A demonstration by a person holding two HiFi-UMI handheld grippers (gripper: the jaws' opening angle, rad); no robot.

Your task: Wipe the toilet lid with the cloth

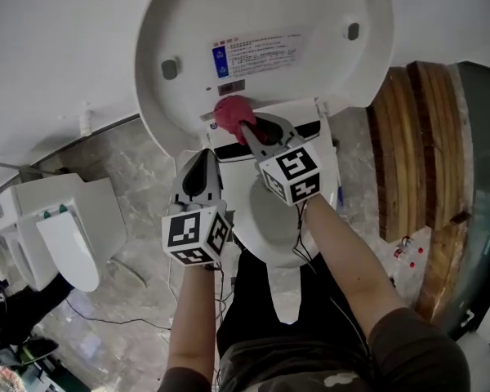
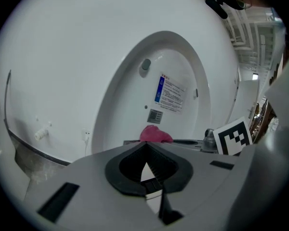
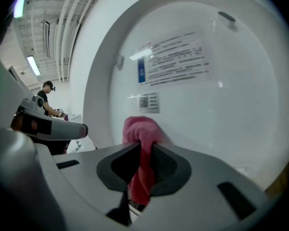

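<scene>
The white toilet lid [image 1: 261, 23] stands raised, its inner face with a printed label [image 1: 256, 55] turned toward me. A pink cloth [image 1: 231, 113] is pinched in my right gripper [image 1: 247, 131] and sits against the lid's lower edge near the hinge. In the right gripper view the cloth [image 3: 141, 143] bunches ahead of the shut jaws and hangs down between them, just below the label [image 3: 173, 61]. My left gripper [image 1: 206, 155] hovers to the left and slightly nearer, shut and empty. From the left gripper view the lid [image 2: 154, 81] and the cloth [image 2: 155, 134] lie ahead.
Below the grippers is the white toilet seat and bowl [image 1: 269, 219]. A urinal [image 1: 69, 231] stands at the left on the grey marble floor. Wooden slats [image 1: 416, 162] run along the right. A person stands far off in the right gripper view [image 3: 45, 100].
</scene>
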